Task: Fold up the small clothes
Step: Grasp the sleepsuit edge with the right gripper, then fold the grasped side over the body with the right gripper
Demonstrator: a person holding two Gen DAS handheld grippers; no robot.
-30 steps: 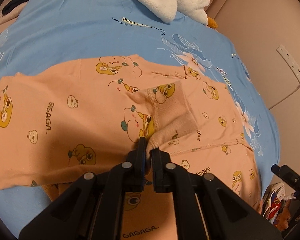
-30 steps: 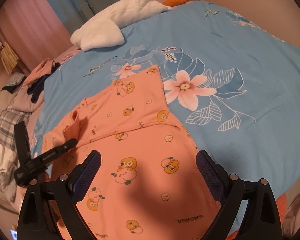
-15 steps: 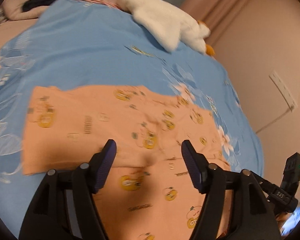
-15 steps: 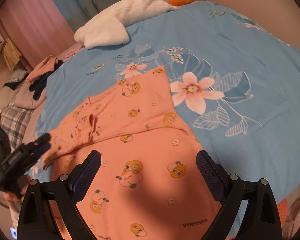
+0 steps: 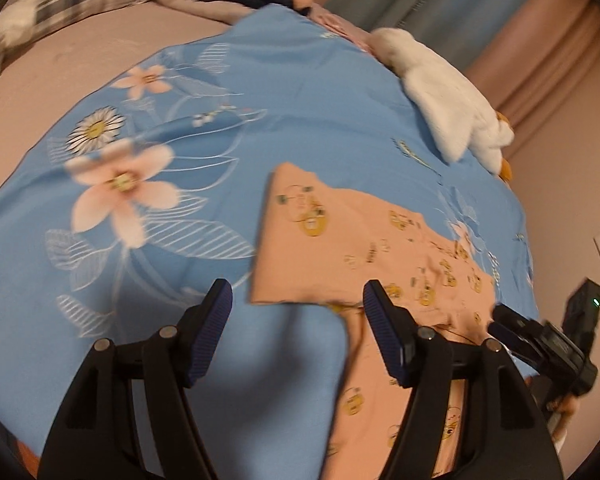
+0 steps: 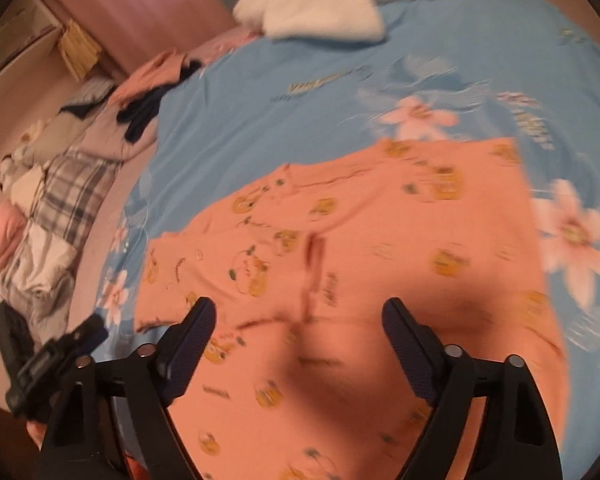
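Wrist views: L hand-held gripper released; R narrowing, empty, over shirt.

Peach garment: soft matt knit cloth, printed cartoon motifs, stitched seams. Blue bed cover: smooth woven cloth, faint sheen, floral print. White plush toy: fluffy, deep pile. Plaid bedding: matt woven cloth. Left gripper: matt black plastic arms, small metal rivets; fingers faced with ribbed dark-blue rubbery pads.
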